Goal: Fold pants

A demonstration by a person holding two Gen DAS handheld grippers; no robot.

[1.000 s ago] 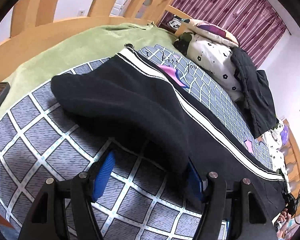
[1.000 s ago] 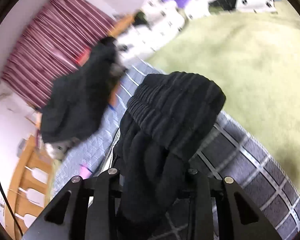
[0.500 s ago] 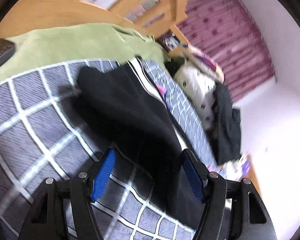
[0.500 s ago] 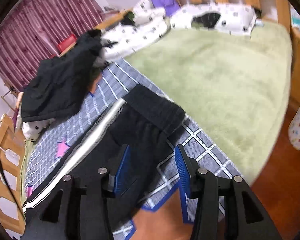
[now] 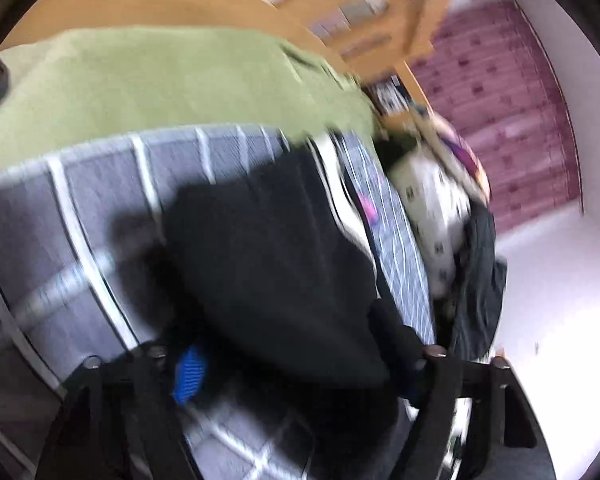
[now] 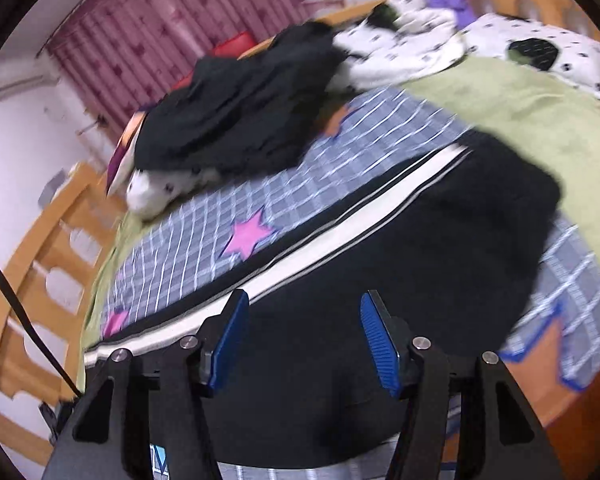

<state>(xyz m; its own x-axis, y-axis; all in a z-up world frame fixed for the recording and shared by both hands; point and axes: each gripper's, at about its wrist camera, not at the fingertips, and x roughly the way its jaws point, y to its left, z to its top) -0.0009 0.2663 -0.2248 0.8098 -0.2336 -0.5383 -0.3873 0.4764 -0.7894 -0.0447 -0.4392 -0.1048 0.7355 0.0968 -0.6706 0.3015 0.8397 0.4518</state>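
Note:
The black pants (image 6: 440, 248) with a white side stripe (image 6: 340, 240) lie folded over on the grey checked blanket (image 6: 204, 248). My right gripper (image 6: 304, 344) hovers over them with its jaws opening; both blue pads (image 6: 380, 344) are bare and nothing is pinched. The left wrist view is blurred. There the pants (image 5: 280, 260) reach in between the jaws of my left gripper (image 5: 292, 344), which are closing. Cloth drapes over its right finger, while the left blue pad (image 5: 188, 376) still shows clear of the fabric.
A green sheet (image 6: 520, 112) covers the bed beyond the blanket. A heap of dark clothes (image 6: 240, 108) rests on white spotted bedding (image 6: 420, 48). The wooden bed frame (image 6: 28, 264) rings the mattress, with a maroon curtain (image 6: 160, 32) behind. Orange floor (image 6: 540, 376) shows past the blanket's edge.
My right gripper let go of the pants' end, widened its jaws and drew back and up. My left gripper rolled and shifted along the pants, with cloth still between its jaws.

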